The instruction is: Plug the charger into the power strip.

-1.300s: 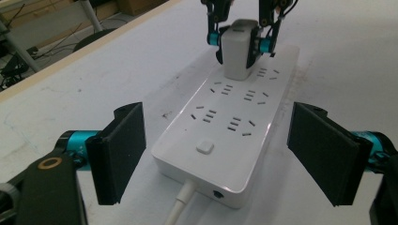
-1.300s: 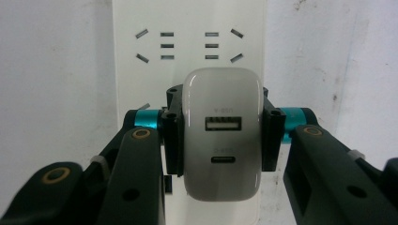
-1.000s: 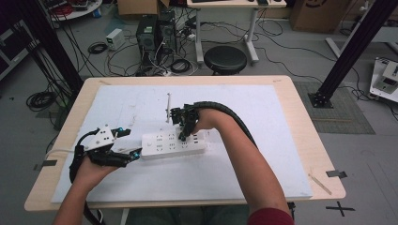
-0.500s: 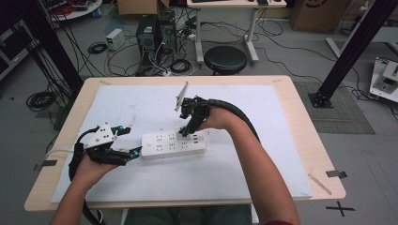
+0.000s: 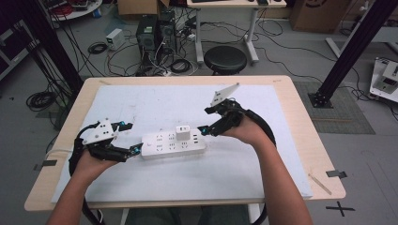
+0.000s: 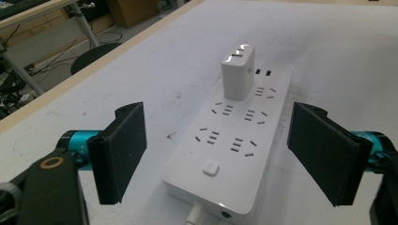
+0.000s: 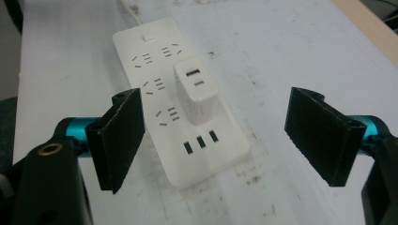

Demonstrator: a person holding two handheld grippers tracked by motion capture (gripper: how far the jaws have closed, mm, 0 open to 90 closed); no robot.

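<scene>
L gripper [image 5: 133, 150] released, jaws wide, straddling L end of power strip [image 5: 173, 144], not pressing. Strip lying mid-table, nearer front edge, white adapter [image 5: 182, 132] plugged in. R gripper [image 5: 202, 129] just opened, nothing between jaws, beside strip's R end.

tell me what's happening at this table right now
A person works a white power strip on the table with a gripper in each hand. A white charger stands plugged into the strip. The right gripper has just been opening its jaws; they stand wide apart with nothing between them, off the strip's far end. The left gripper sits open at the cord end, its jaws either side of the strip without pressing on it.
</scene>
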